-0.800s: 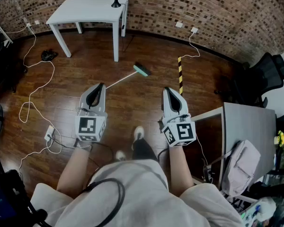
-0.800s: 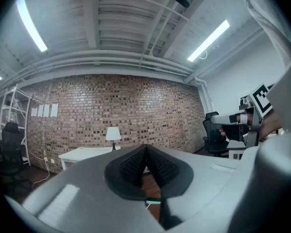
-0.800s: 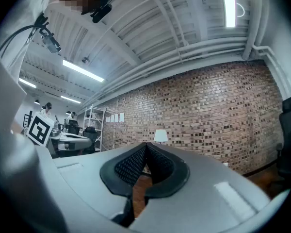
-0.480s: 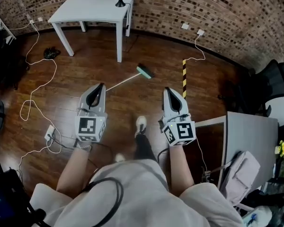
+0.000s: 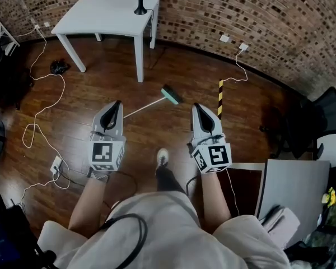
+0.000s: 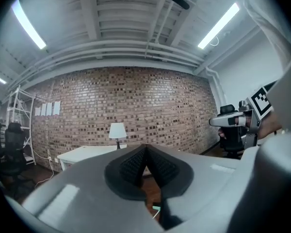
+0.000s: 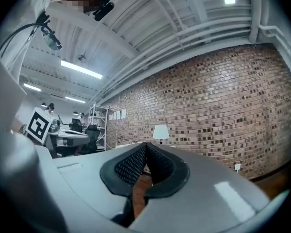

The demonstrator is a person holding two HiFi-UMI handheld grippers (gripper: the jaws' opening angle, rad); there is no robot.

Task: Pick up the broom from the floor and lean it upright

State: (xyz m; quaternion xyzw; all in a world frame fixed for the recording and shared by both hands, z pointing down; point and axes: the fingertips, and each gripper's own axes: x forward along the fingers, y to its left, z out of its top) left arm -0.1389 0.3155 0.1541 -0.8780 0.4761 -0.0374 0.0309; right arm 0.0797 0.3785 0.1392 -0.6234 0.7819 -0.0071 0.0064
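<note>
Wood floor [image 5: 173,60], head view: the broom [image 5: 147,105] lies flat mid-floor, well short of the far edge at the brick wall. Its teal head points toward the wall and its thin handle runs back toward the left gripper [image 5: 117,103]. The right gripper [image 5: 197,106] is held level alongside. Neither touches the broom. A cable [image 5: 42,108] loops over the floor's left side.

Left gripper view: pads meet, nothing between them. A sliver of the teal head shows below the jaws.

Right gripper view: pads meet, empty. Only floor shows below.

Risks (judgement):
- If the tongs reach down without opening first, they will shove the handle, not take it.
- The handle is thin and flat on the wood, so the pads may scrape the floor or pinch off-centre, and it rolls away.
- A grip near the handle's end leaves the head heavy, so it may swing.
- Once leaned, its foot may slide on smooth wood.
- The cable could catch a foot.
</note>
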